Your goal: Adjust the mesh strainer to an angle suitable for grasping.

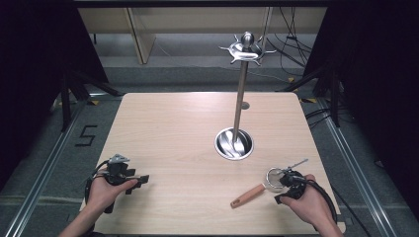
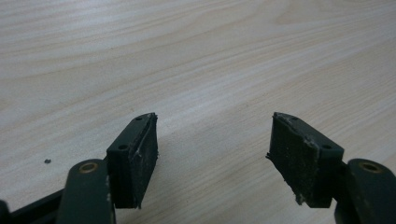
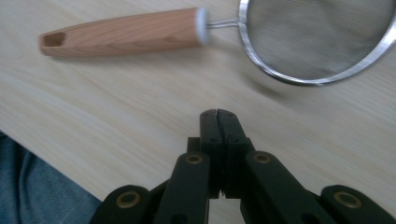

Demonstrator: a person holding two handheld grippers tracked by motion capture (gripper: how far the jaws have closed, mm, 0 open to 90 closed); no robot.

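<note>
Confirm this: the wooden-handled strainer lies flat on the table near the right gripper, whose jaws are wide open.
Wrong on the jaws. The right gripper view shows the right gripper shut, pads together with nothing between. The wooden-handled strainer does lie flat on the table just ahead of it.

Strainer on table near right front; hook stand behind it, right of centre
</note>
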